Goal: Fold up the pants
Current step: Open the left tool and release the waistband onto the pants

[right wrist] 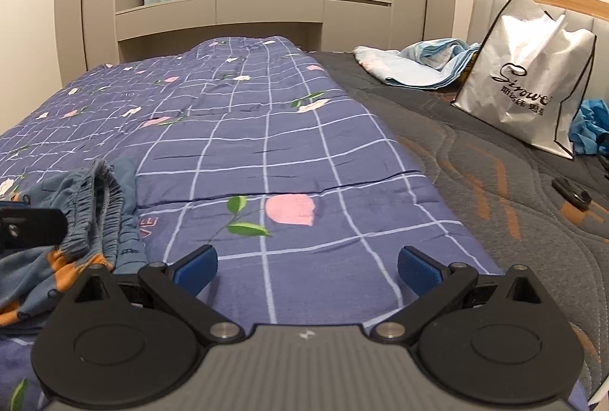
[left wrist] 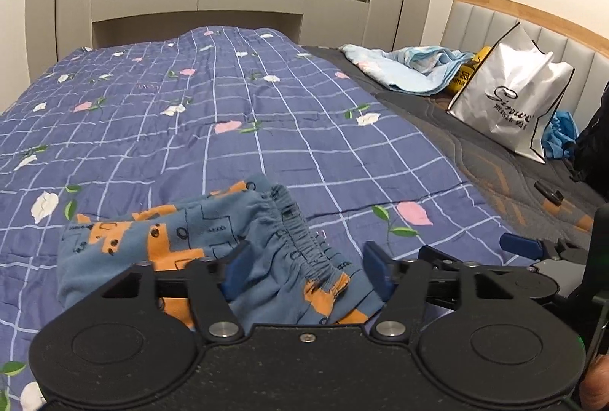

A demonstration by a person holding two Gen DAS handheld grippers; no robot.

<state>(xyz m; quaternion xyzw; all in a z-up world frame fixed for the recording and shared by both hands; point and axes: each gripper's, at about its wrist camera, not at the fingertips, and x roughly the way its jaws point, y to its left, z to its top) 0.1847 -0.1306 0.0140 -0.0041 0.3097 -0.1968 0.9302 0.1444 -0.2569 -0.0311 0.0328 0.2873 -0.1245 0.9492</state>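
Lower centre of left view: left gripper (left wrist: 304, 268) jaws wide, straddling crumpled blue-orange patterned pants (left wrist: 213, 243), not gripping; right gripper (right wrist: 307, 268) wide, empty over purple checked quilt (right wrist: 266, 129).

The left gripper (left wrist: 306, 268) has a black speckled body with two round black discs, black angular linkage arms, silver pivot screws and blue ribbed pads (left wrist: 236, 268). The right gripper (right wrist: 307, 268) has a grey ribbed body bearing a small white mark, with the same black discs, black linkages, silver screws and blue pads (right wrist: 416, 268).
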